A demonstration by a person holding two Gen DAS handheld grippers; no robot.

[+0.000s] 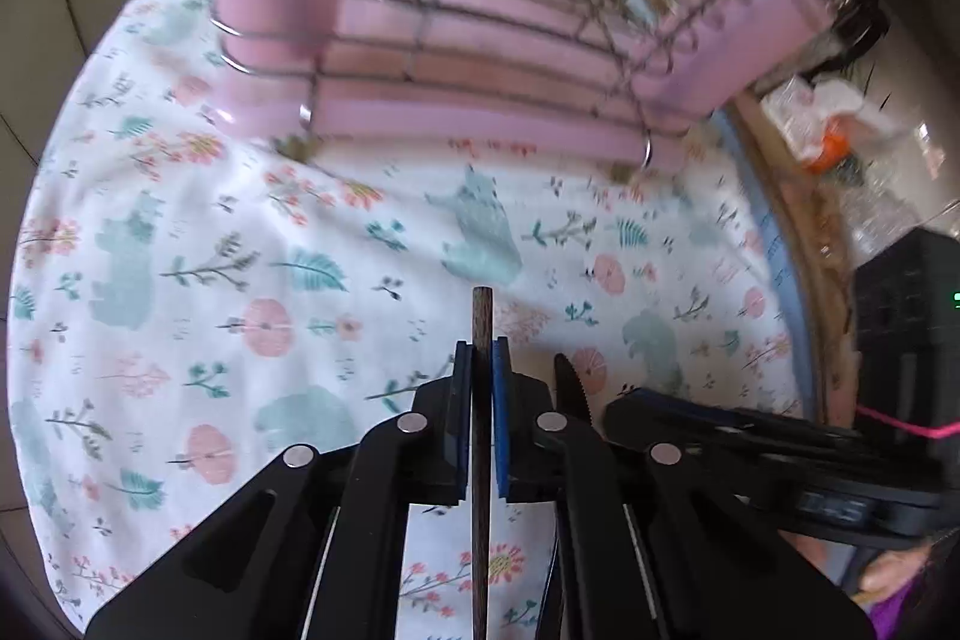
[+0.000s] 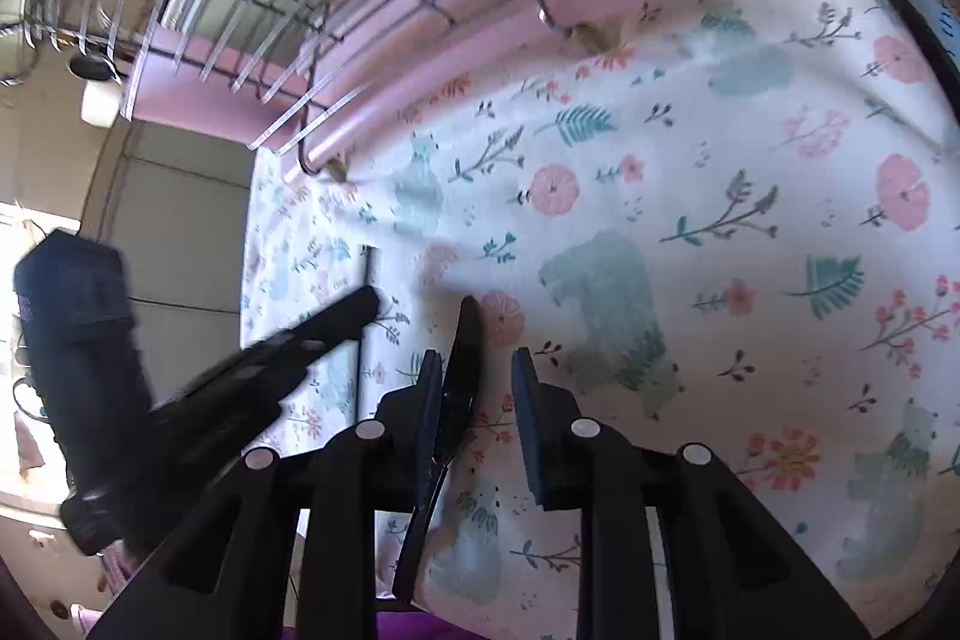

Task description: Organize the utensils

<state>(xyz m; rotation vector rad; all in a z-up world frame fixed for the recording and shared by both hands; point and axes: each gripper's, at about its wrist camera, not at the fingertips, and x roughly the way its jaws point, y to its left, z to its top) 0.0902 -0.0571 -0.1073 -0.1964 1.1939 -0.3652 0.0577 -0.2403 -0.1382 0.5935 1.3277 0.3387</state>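
Observation:
My left gripper (image 1: 481,358) is shut on a dark wooden chopstick (image 1: 482,322) that sticks out past its blue pads, above the floral cloth (image 1: 240,280). My right gripper (image 2: 477,370) is open; a black serrated knife (image 2: 459,376) lies along its left finger, and I cannot tell whether it is held. That knife's tip also shows in the left wrist view (image 1: 570,388). A pink dish rack with a wire basket (image 1: 480,58) stands at the far edge of the cloth, and shows in the right wrist view (image 2: 336,58) at upper left.
The left gripper appears in the right wrist view (image 2: 270,364), close beside my right one. The right gripper's body (image 1: 750,436) lies at right in the left wrist view. Clutter of plastic bags (image 1: 840,130) sits beyond the table's right edge.

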